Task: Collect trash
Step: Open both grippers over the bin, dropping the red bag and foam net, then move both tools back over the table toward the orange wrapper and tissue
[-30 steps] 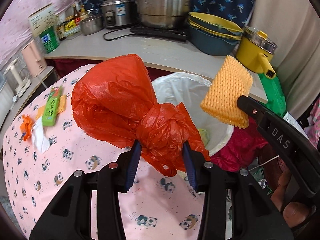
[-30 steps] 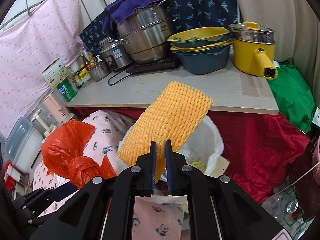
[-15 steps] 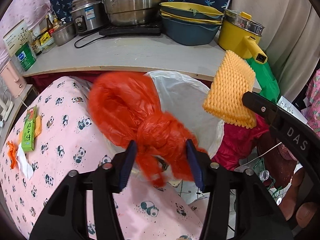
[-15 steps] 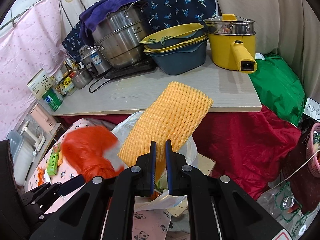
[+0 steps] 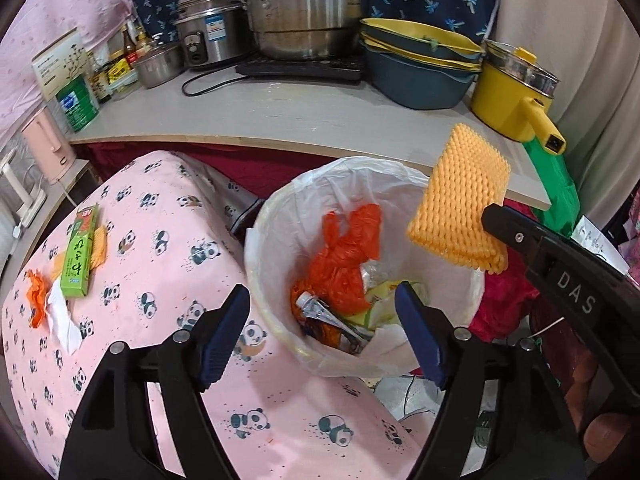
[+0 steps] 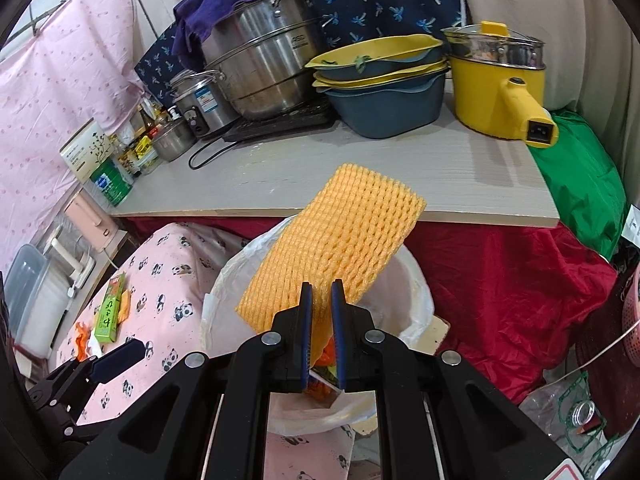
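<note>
Your left gripper (image 5: pixel 322 320) hangs over the bin (image 5: pixel 256 248) with its jaws opening and nothing between the blue pads (image 5: pixel 224 332); the red bag (image 5: pixel 348 256) lies below them inside the white liner, on top of wrappers and scraps. Your right gripper (image 6: pixel 321 316) is clamped on the lower edge of the foam net (image 6: pixel 336 248), jaws nearly together, holding the yellow sleeve tilted above the bin's far rim, not yet dropped. On the evidence here, the job looks about half done: one bag is in, the net is poised to follow. Left on the panda cloth (image 5: pixel 160 280), well apart from the bin, are the green box (image 5: pixel 80 256), a yellow piece tucked beside it, orange peel (image 5: pixel 34 300) and a crumpled tissue (image 5: pixel 64 320), all touching or nearly so. The pots and bowls on the counter (image 5: pixel 320 120) behind appear to be no part of the sweep
</note>
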A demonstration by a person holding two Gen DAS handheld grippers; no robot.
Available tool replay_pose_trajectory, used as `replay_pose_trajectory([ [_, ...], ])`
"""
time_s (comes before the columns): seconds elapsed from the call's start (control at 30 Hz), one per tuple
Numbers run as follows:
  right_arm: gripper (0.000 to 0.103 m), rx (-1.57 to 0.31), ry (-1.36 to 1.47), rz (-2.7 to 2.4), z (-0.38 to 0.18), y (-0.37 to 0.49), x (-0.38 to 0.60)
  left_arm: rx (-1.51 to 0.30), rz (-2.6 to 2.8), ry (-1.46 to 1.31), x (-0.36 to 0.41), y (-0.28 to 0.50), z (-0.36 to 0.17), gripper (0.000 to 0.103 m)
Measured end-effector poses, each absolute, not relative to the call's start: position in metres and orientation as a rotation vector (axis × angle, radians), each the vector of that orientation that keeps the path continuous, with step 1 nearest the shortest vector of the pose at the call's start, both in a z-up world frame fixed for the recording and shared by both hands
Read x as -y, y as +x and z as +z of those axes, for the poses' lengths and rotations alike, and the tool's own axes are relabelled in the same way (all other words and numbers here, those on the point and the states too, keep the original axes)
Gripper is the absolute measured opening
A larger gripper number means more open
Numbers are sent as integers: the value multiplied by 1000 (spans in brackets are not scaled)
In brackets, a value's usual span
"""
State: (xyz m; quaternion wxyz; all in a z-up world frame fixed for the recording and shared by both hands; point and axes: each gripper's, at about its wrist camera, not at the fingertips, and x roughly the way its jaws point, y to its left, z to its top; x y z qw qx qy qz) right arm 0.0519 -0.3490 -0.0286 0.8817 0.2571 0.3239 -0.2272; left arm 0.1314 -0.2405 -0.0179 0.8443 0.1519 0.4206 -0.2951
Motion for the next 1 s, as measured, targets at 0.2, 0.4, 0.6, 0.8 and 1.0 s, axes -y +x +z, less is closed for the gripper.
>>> replay_pose_trajectory([
  [0.2,23,-666,523,-446,-23,66,339,-894,-560,273,219,144,-16,79],
  [0.4,26,-651,519,-435,-14,72,331,-894,-529,241,200,152,-12,80],
  [0.6,33,-646,500,-421,-6,76,318,-889,-500,214,183,156,-7,80],
  [0.8,39,-642,479,-392,2,83,300,-881,-463,188,159,158,-2,80],
  [1.0,40,-646,453,-347,8,93,274,-879,-410,155,130,163,0,80],
])
